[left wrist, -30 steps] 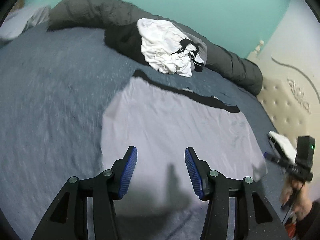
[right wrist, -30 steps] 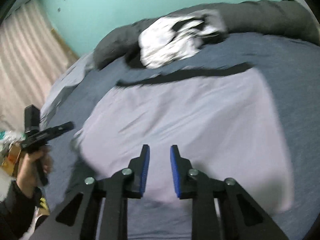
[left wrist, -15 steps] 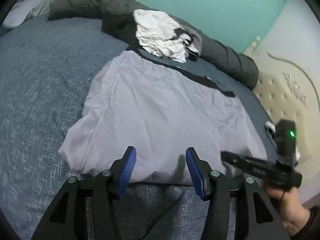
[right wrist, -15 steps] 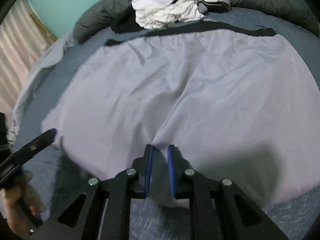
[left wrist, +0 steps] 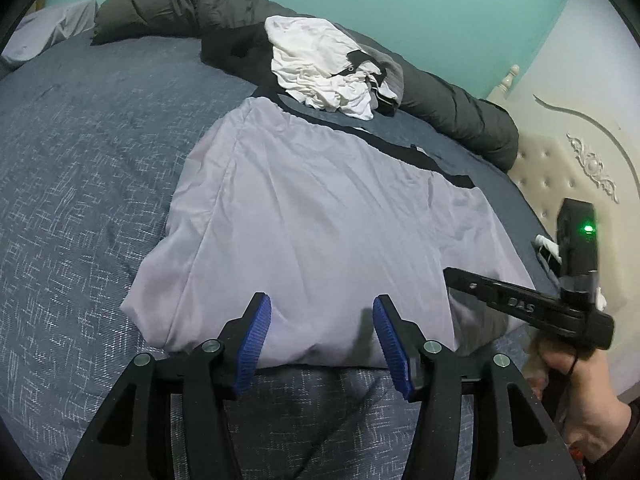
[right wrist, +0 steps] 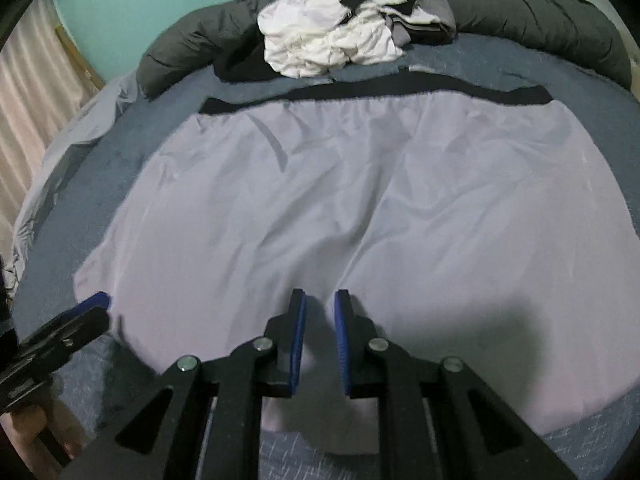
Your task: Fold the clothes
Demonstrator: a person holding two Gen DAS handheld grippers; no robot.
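A pale lilac garment (left wrist: 320,208) with a black waistband (right wrist: 380,90) lies spread flat on the blue bedspread (left wrist: 88,168), waistband at the far side. My left gripper (left wrist: 320,304) hovers open over the near hem, nothing between its fingers; its blue-tipped end (right wrist: 94,304) also shows at the hem's left corner in the right wrist view. My right gripper (right wrist: 320,312) hangs over the middle of the near hem, jaws only a narrow gap apart, lilac cloth showing behind the gap but not pinched. From the left wrist view it (left wrist: 452,274) floats above the garment's right edge.
A heap of white and black clothes (left wrist: 328,68) lies past the waistband against a rolled dark grey duvet (left wrist: 460,116). A cream tufted headboard (left wrist: 560,172) rises at the right. A curtain (right wrist: 28,100) hangs at the left. A person's hand (left wrist: 576,372) holds the right gripper.
Both grippers dropped closer to the garment's near hem. The right one swung in over the hem's middle and its jaws narrowed slightly. The left jaws stay wide.
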